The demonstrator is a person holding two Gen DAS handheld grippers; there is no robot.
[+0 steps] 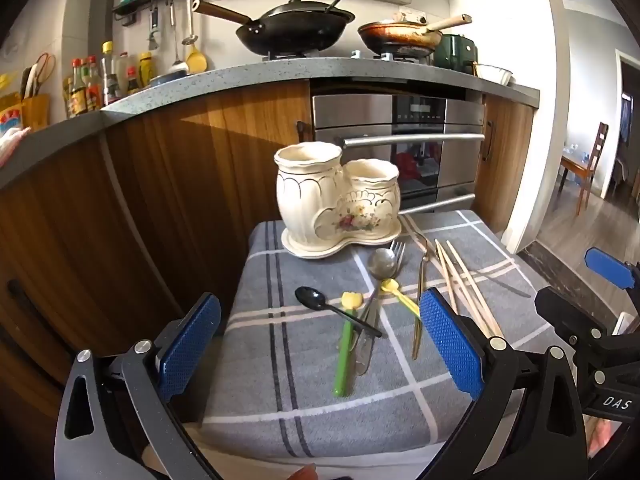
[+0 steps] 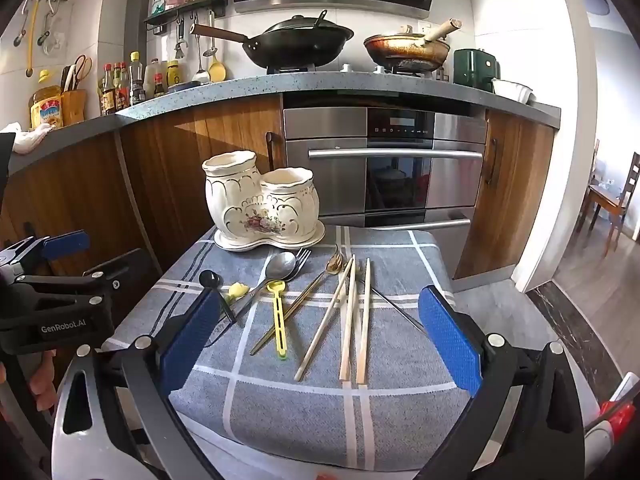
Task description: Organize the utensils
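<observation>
A cream ceramic two-cup utensil holder [image 1: 338, 198] [image 2: 262, 204] stands at the far end of a grey checked cloth [image 1: 304, 384] [image 2: 304, 404]. In front of it lie a black spoon [image 1: 320, 304], a green-handled utensil [image 1: 345, 350], a steel spoon [image 1: 382, 264] [image 2: 282, 266], a fork [image 1: 396, 250], a yellow spoon [image 2: 279, 318], a gold spoon [image 2: 304, 302] and wooden chopsticks [image 2: 348, 324] [image 1: 466, 284]. My left gripper [image 1: 320, 344] is open above the spoons. My right gripper [image 2: 320, 340] is open above the chopsticks. Both are empty.
The cloth covers a small raised surface in front of wooden cabinets and a steel oven [image 2: 384, 160]. The counter behind holds a black wok [image 2: 300, 40], a frying pan [image 2: 406, 52] and bottles [image 2: 128, 84]. A chair [image 2: 612, 196] stands at the right.
</observation>
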